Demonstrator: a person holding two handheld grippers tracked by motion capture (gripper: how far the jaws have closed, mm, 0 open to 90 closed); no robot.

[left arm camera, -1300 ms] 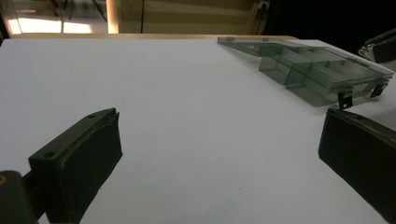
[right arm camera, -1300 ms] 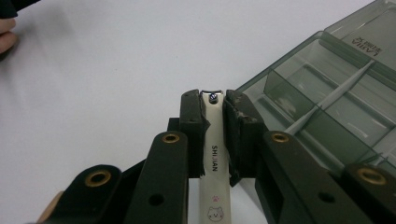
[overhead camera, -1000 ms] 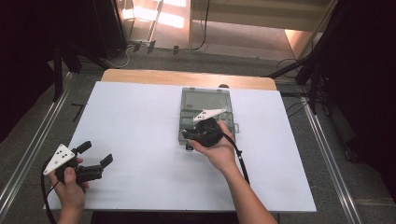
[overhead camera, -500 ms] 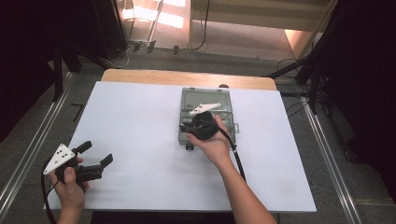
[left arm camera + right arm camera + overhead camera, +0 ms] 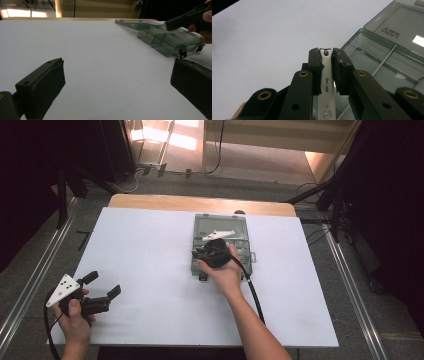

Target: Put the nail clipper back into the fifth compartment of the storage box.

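Right gripper (image 5: 326, 68) pinching nail clipper (image 5: 326, 86) mid-frame, over open clear organizer box (image 5: 222, 247) at centre. Left gripper (image 5: 102, 285) spread, empty, lower left on white table (image 5: 150, 250). Nothing between them.

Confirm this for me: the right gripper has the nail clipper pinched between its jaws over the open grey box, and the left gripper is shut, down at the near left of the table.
One thing is off: the left gripper is open, not shut. The left gripper view shows its two jaws standing far apart with nothing between them. The rest holds: the right gripper clamps the nail clipper over the open grey box, as the right gripper view shows.
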